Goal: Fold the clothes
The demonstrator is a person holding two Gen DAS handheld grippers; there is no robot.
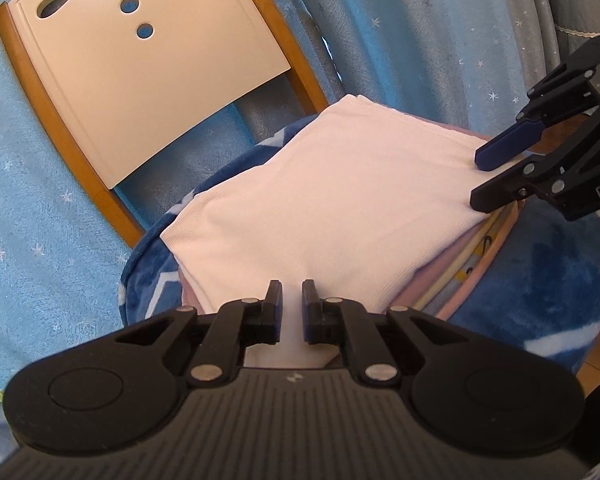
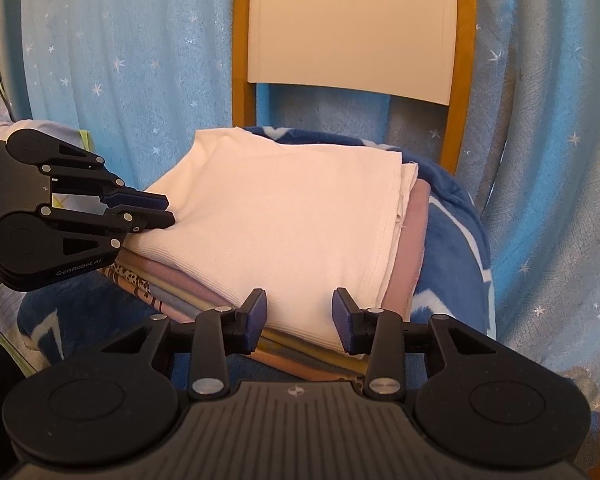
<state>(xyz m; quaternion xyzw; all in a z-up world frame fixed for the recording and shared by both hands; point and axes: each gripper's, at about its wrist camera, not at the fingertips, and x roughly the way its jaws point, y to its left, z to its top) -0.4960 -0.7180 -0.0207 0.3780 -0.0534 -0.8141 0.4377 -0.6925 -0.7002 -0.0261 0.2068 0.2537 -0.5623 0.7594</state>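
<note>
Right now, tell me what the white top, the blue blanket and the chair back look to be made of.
White top: probably a fine ribbed cotton knit, matte, with a stitched hem.
Blue blanket: plush fleece, going by its fuzzy, softly shiny nap.
Chair back: smooth cream panel, painted wood or plastic, unclear which, in a lacquered tan wooden frame.

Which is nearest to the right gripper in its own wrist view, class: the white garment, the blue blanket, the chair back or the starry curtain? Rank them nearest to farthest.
From the right gripper:
1. White garment: between the fingers, atop the folded pile.
2. Blue blanket: under the pile, showing to the right.
3. Chair back: upright behind the pile.
4. Starry curtain: hangs behind the chair.
</note>
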